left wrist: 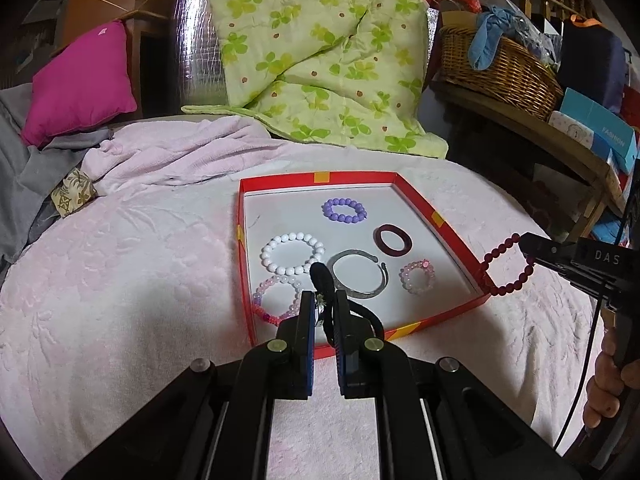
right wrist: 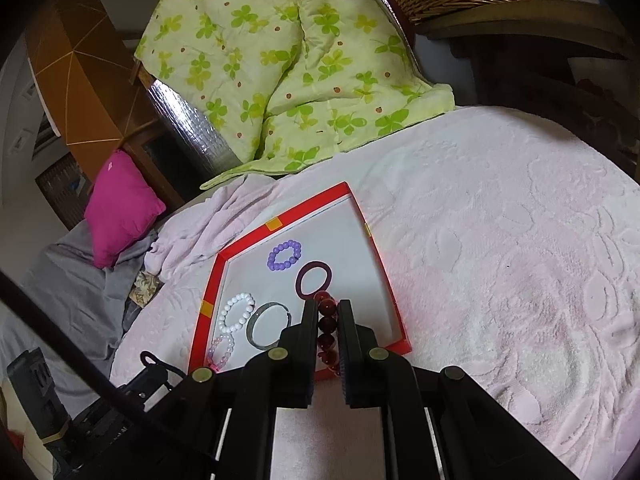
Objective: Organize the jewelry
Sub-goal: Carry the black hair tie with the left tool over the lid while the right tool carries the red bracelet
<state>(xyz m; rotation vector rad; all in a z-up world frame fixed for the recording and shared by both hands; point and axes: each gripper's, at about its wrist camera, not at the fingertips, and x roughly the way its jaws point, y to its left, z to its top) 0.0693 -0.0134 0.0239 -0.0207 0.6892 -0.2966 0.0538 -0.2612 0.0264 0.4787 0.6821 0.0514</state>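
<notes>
Jewelry is being collected in a shallow red box lid (left wrist: 456,236) that lies on the pink bedspread (left wrist: 120,280), probably so that all pieces stay together in one flat place. Inside it rest a purple bead bracelet (left wrist: 344,210), a white bead bracelet (left wrist: 293,253), a dark red bangle (left wrist: 392,239), a silver cuff (left wrist: 360,280) and two pale pink bead bracelets, all apart from each other.

The left gripper (left wrist: 323,304) is closed on a black cord bracelet (left wrist: 322,280), holding it over the near edge of the lid. The right gripper (right wrist: 324,320) is clamped on a dark red bead bracelet (right wrist: 326,324), which hangs near the right corner of the lid. I judge that both pieces are about to be laid in the lid.
</notes>
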